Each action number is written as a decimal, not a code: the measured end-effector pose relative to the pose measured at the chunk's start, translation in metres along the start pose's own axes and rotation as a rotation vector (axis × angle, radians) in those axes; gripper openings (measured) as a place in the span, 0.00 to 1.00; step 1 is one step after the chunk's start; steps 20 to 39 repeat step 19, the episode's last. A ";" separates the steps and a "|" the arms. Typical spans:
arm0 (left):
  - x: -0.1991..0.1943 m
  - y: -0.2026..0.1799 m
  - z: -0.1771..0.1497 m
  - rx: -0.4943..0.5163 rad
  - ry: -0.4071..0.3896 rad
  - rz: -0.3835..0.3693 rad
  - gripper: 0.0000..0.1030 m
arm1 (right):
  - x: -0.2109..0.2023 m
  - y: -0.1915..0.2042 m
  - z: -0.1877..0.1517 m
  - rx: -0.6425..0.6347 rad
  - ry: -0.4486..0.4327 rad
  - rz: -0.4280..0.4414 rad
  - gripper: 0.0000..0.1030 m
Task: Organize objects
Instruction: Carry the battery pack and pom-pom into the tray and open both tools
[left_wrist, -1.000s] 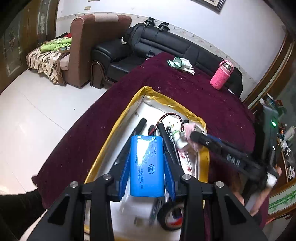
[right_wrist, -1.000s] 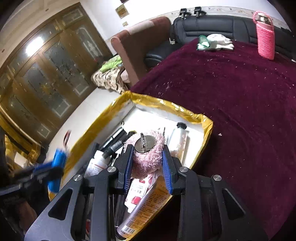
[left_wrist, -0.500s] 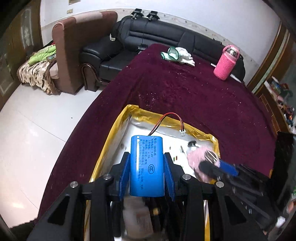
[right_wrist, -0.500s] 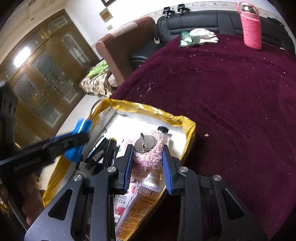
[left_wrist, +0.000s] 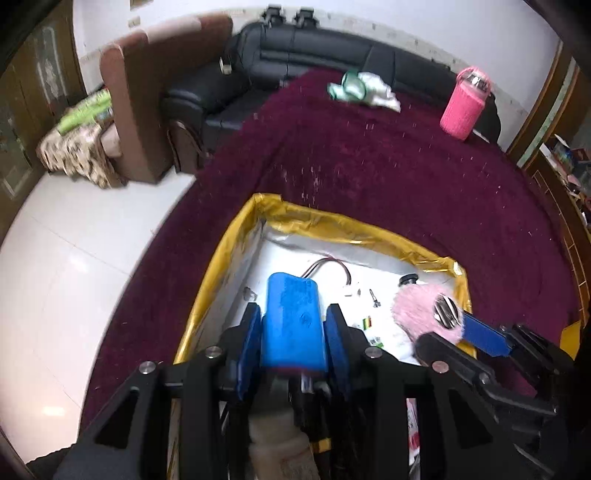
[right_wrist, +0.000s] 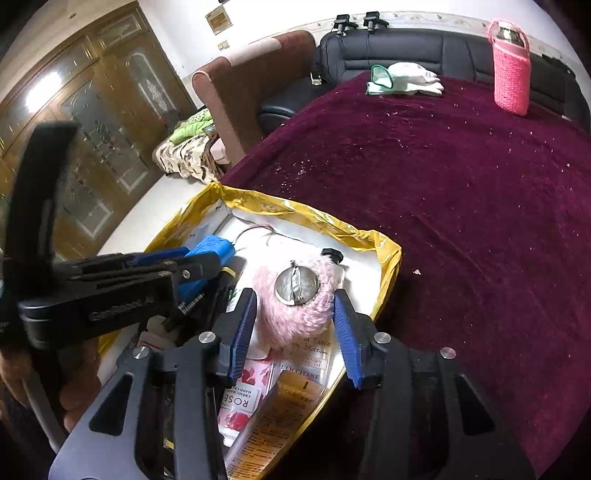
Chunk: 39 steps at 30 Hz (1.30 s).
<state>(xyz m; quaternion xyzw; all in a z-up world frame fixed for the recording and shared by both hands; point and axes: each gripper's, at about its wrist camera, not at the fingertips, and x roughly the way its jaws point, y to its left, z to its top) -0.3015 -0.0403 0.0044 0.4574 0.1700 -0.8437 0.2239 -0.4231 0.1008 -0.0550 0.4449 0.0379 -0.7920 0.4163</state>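
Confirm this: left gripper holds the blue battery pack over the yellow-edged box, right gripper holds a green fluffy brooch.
Not quite: the fluffy brooch between the right gripper fingers is pink, as the right wrist view shows. The left gripper does hold the blue battery pack over the yellow-edged box.

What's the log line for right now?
left hand-held gripper: grips blue battery; right hand-held gripper: around pink pompom, grip unclear; over yellow box

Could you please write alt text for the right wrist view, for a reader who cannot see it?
The right gripper brackets a fluffy pink brooch over a yellow-lined box of hand-cream tubes. At left, the left gripper holds a blue battery pack over the same box, which sits on a maroon cloth.
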 end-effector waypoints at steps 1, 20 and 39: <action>-0.007 -0.002 -0.004 0.011 -0.026 0.038 0.59 | -0.002 -0.001 0.000 0.007 -0.009 0.005 0.42; -0.104 0.005 -0.126 -0.025 -0.179 0.259 0.76 | -0.029 0.026 -0.022 -0.085 -0.073 0.022 0.56; -0.104 0.005 -0.126 -0.025 -0.179 0.259 0.76 | -0.029 0.026 -0.022 -0.085 -0.073 0.022 0.56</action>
